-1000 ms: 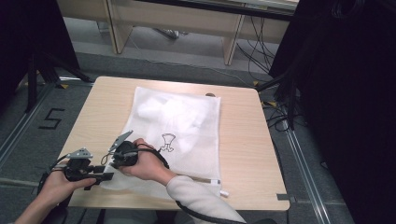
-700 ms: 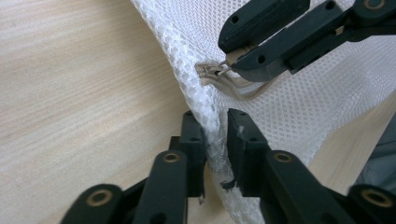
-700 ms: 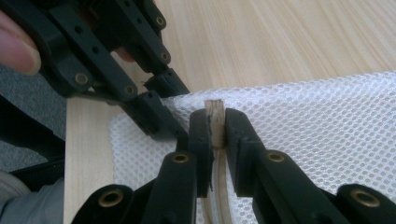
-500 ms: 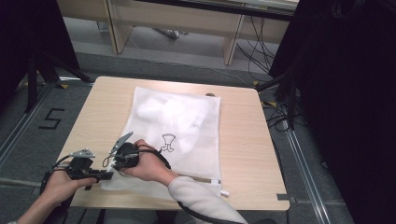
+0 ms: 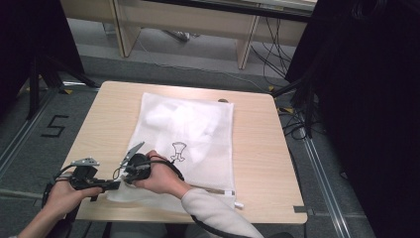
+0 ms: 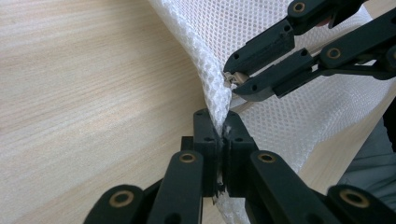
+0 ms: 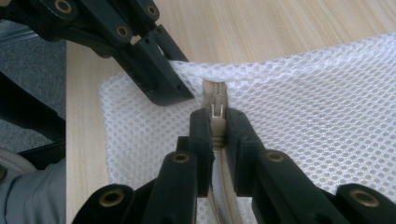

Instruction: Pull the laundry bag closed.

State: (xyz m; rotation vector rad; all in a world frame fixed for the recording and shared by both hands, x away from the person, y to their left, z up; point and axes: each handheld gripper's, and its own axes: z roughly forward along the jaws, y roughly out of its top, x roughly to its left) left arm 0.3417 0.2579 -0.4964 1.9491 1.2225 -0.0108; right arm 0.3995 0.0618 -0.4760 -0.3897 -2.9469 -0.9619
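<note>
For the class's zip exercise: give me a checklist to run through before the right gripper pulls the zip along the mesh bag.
1. Left gripper shut on the mesh bag corner: ok.
2. Right gripper shut on the zip slider: ok.
3. Bag lying flat on the table: ok.
4. Grippers apart, not touching: ok, but close.
5. Mesh clear of the zip teeth: cannot tell.
6. Zip path along the bag's near edge free: ok.

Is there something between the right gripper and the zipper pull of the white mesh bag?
No. The right gripper already clamps the beige zipper pull of the white mesh laundry bag; nothing intervenes.
</note>
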